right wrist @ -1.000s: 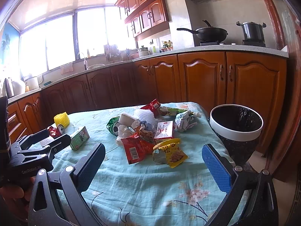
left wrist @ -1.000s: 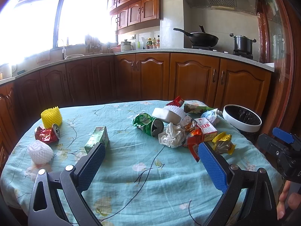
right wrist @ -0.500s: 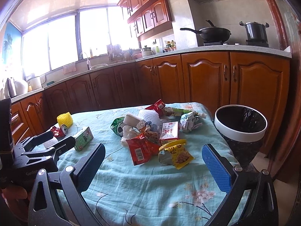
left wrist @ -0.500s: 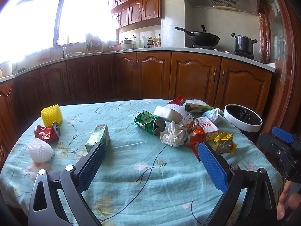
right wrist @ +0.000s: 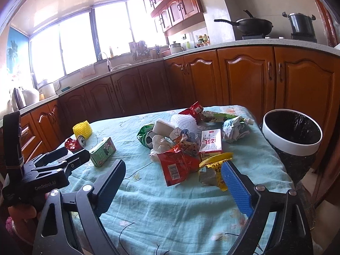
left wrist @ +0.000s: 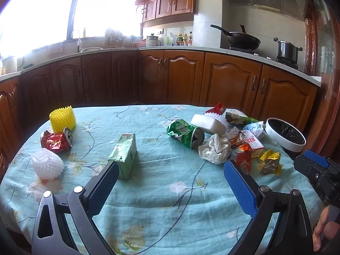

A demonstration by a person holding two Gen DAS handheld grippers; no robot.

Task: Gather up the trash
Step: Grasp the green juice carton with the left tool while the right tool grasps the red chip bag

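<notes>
Right hand-held gripper (right wrist: 172,182) wide open, jaws just closing a bit, holding nothing. Yellow snack bag (right wrist: 212,170) lies on tabletop (right wrist: 170,212) near trash bin (right wrist: 292,146). Light, crinkly, slippery; pinch crumpled middle. Left hand-held gripper (left wrist: 170,184) open, empty.

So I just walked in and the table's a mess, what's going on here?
A person is clearing trash with two handheld grippers. The left gripper hangs open near the green carton. The right gripper is open, its jaws just closing around the yellow wrapper. Nothing is held yet. The bin waits beside the table.
</notes>
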